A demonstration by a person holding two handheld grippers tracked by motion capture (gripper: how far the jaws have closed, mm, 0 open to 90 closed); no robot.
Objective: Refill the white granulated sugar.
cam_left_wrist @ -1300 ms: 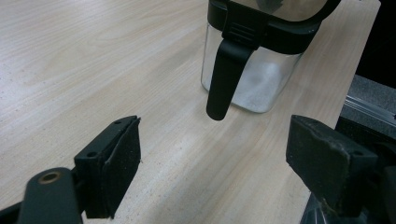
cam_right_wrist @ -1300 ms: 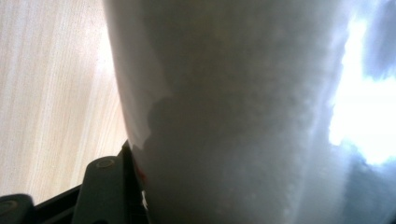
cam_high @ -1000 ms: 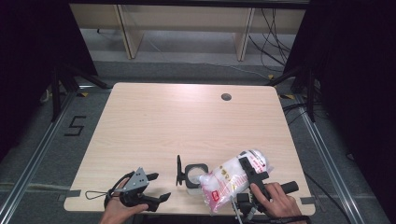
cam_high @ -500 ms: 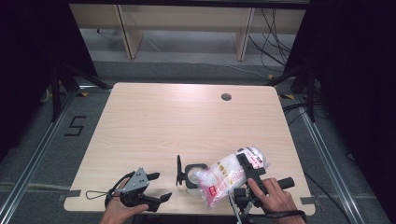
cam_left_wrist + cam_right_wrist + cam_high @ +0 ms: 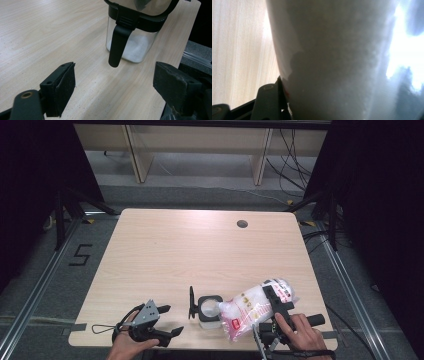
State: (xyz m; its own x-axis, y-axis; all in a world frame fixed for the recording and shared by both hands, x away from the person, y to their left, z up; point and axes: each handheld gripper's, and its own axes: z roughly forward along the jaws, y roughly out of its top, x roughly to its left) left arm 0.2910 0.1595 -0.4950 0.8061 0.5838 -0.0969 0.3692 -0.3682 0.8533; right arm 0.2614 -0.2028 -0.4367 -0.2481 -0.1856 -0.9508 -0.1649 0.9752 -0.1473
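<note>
Pale wood table [image 5: 165, 260]: your right gripper [image 5: 274, 302] pinches the bag [image 5: 247, 312], long axis tipped left and down toward the jar [image 5: 209, 308], mouth at its rim. Your left gripper [image 5: 165, 322], jaws spread and empty, sits just left of the jar.

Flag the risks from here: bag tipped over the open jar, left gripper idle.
1. The bag of white grains, held in the right gripper, is tilted with its mouth over the small jar; grains could miss the opening and spill on the table.
2. Nothing steadies the jar: the left gripper sits apart with jaws open, so a nudge from the bag might tip it.
3. The jar's raised lid could snag the bag.
</note>
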